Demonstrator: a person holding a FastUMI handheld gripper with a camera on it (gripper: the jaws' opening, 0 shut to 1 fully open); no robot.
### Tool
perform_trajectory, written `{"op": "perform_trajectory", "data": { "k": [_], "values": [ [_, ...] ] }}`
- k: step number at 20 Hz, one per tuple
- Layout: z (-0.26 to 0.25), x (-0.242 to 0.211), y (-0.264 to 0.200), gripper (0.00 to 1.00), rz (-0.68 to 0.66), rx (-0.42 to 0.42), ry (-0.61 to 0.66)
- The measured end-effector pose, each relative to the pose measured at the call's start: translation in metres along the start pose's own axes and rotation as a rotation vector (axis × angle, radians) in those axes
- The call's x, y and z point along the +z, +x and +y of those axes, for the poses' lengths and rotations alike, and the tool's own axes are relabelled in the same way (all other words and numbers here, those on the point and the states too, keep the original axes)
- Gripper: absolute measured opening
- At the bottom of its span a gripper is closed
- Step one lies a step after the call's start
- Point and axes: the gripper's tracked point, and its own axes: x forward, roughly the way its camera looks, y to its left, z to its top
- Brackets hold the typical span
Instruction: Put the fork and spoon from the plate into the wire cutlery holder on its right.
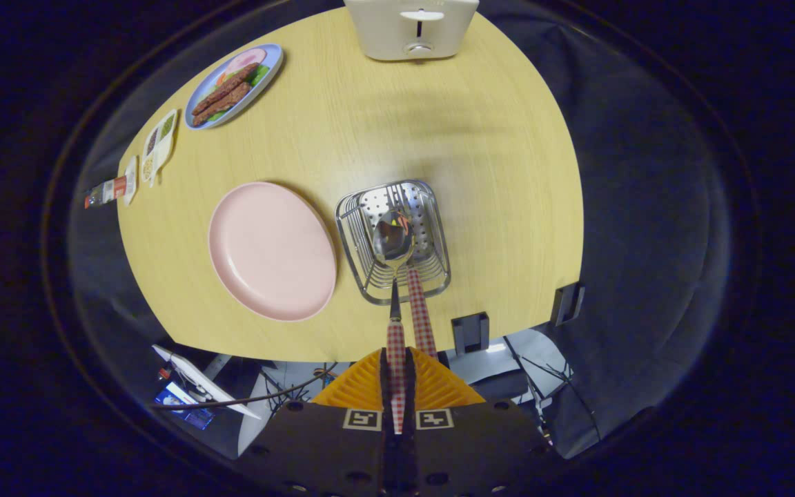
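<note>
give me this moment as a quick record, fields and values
gripper: shut on the spoon's checked handle
spoon: bowl hanging over the wire holder
fork: checked handle sticking out of the holder
wire holder: right of the pink plate
pink plate: bare
table: also bears a toaster and a blue food plate

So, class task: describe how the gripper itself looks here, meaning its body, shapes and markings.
The gripper has a broad dark body with small round holes along it. Two square black-and-white marker tags sit side by side near its front. Ahead of them, two wedge-shaped ribbed parts taper forward, with a narrow slot running between them.
</note>
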Motion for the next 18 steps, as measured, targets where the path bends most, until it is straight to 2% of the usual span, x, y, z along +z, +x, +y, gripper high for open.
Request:
{"op": "perform_trajectory", "data": {
  "k": [5, 8, 9, 10, 11, 12, 16, 18],
  "values": [
    [0.005, 0.013, 0.007, 0.06, -0.009, 0.024, 0.014],
    [0.007, 0.020, 0.007, 0.11, -0.025, 0.037, 0.011],
    [0.008, 0.022, 0.006, 0.16, -0.038, 0.043, 0.010],
    [0.010, 0.026, 0.004, 0.17, -0.062, 0.055, 0.001],
    [0.008, 0.030, 0.004, 0.26, -0.089, 0.056, -0.011],
    [0.008, 0.034, 0.002, 0.28, -0.126, 0.062, -0.017],
    [0.014, 0.055, -0.017, 0.51, -0.324, 0.113, -0.031],
    [0.012, 0.066, -0.030, 0.52, -0.456, 0.103, -0.051]
  ]
}}
